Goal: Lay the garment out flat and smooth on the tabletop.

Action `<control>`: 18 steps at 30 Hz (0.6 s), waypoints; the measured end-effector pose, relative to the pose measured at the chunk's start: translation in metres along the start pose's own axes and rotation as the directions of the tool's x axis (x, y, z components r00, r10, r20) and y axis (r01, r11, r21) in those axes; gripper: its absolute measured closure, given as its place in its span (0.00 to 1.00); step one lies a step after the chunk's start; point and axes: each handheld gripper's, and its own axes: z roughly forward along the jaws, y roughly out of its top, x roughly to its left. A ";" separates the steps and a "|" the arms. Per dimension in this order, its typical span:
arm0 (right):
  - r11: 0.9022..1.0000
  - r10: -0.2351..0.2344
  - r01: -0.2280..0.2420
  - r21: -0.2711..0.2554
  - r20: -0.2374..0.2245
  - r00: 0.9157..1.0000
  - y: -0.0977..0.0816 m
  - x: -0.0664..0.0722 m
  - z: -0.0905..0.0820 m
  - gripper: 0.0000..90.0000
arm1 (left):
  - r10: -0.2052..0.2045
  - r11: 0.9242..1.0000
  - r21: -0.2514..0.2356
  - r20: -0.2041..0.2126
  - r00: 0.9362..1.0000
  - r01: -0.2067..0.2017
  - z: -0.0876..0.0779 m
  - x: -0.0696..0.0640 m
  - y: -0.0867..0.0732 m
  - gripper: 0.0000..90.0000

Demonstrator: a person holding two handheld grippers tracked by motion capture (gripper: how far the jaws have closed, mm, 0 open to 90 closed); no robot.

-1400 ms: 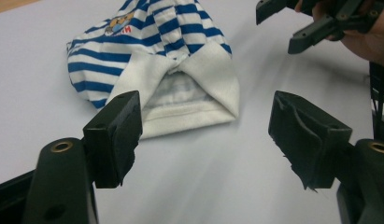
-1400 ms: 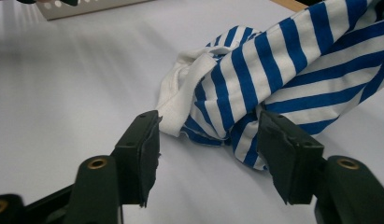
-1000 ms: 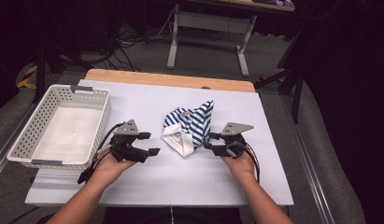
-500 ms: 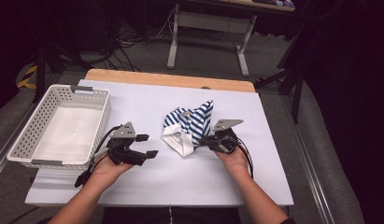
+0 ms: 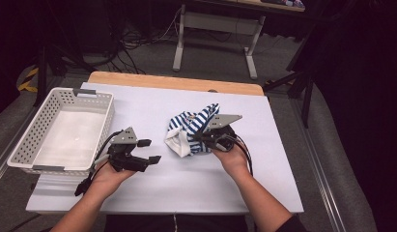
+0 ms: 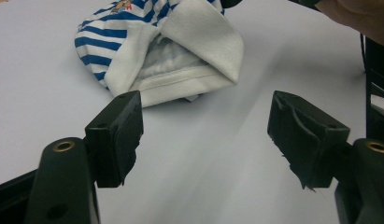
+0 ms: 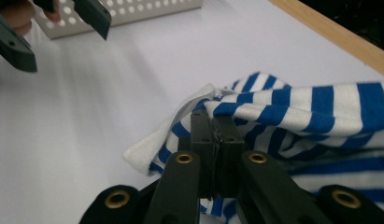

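A crumpled blue-and-white striped garment (image 5: 189, 126) with a white lining lies mid-table. My right gripper (image 5: 200, 140) comes at it from the right. Its jaws have just been closing and now stand shut on a fold of the striped cloth (image 7: 297, 107), pinched at the fingertips (image 7: 216, 130). My left gripper (image 5: 148, 151) rests on the table to the left of the garment, open with nothing between its pads (image 6: 116, 135). In the left gripper view the white hem (image 6: 180, 79) lies just beyond the open jaws.
A white perforated basket (image 5: 27, 130) stands at the table's left side, with nothing in it. The white table cover (image 5: 210, 179) ends at a wooden strip (image 5: 177, 82) along the far edge. Table legs and cables stand on the floor beyond.
My right gripper has moved left into the garment, closed on its striped fold and risen slightly. The left gripper has stayed put, still open.
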 end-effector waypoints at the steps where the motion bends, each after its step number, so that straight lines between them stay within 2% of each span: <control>1: 1.000 -0.008 0.008 -0.005 -0.006 1.000 0.005 0.001 0.003 0.99 | -0.001 1.000 -0.003 -0.001 1.000 0.001 -0.001 0.000 0.000 0.31; 6: 0.999 -0.035 0.034 -0.019 -0.029 0.999 0.021 0.008 0.014 0.99 | -0.009 1.000 -0.009 -0.018 1.000 0.009 -0.005 0.001 -0.003 0.31; 11: 0.998 -0.059 0.058 -0.024 -0.048 0.997 0.037 0.015 0.032 0.99 | -0.017 1.000 -0.017 -0.036 0.999 0.017 -0.009 0.001 -0.005 0.31; 18: 0.998 -0.067 0.067 -0.005 -0.060 0.996 0.049 0.020 0.057 0.99 | -0.016 1.000 -0.021 -0.050 0.999 0.015 -0.012 0.003 -0.007 0.31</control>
